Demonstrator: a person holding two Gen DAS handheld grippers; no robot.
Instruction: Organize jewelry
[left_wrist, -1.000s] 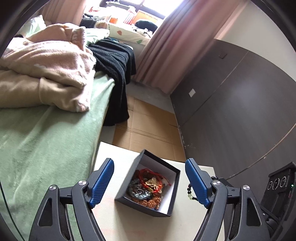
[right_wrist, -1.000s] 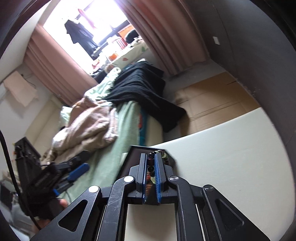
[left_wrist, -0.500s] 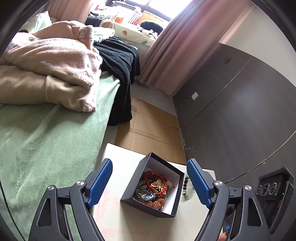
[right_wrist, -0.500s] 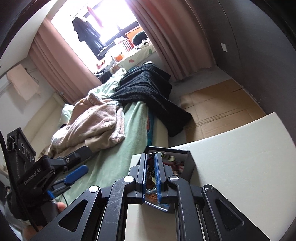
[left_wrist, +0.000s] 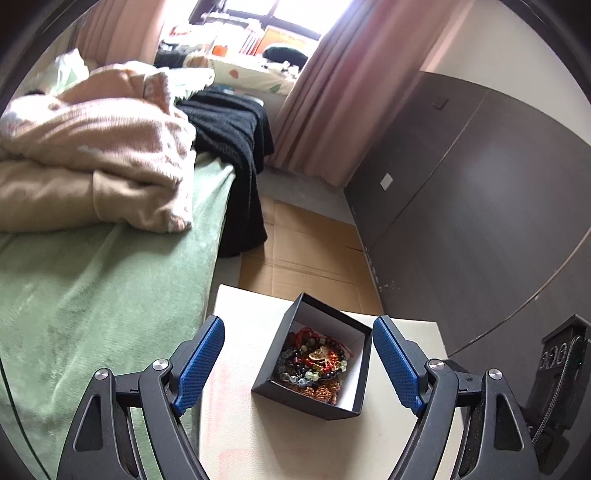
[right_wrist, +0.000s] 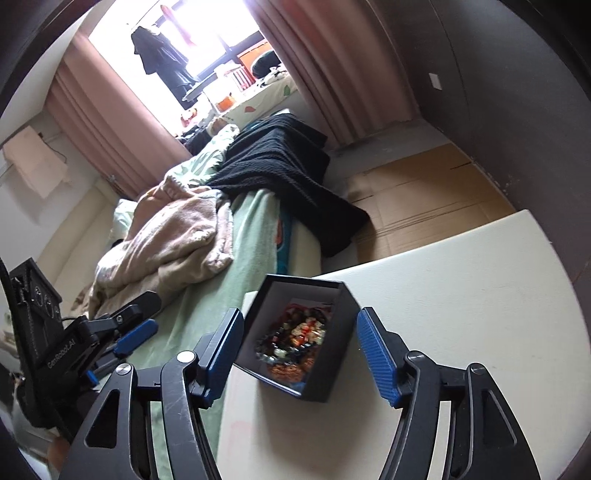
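Observation:
A black box with a white inside (left_wrist: 354, 373) stands on the cream table (left_wrist: 251, 435). It holds a heap of beaded bracelets and red cords (left_wrist: 314, 363). My left gripper (left_wrist: 297, 360) is open and empty, held above and just short of the box. In the right wrist view the same box (right_wrist: 332, 369) lies between my open fingers, with the jewelry heap (right_wrist: 295, 339) inside. My right gripper (right_wrist: 301, 341) is open and empty above the box. The left gripper (right_wrist: 125, 339) shows at the left of that view.
A bed with a green cover (left_wrist: 81, 295), a beige blanket (left_wrist: 92, 166) and a black throw (left_wrist: 229, 140) runs along the table's left side. Cardboard (left_wrist: 306, 254) covers the floor beyond. A dark wardrobe wall (left_wrist: 480, 206) stands at the right.
My right gripper, shut on a dark beaded bracelet over the box, has opened; the bracelet is no longer between its fingers. Both grippers have drawn back a little from the box.

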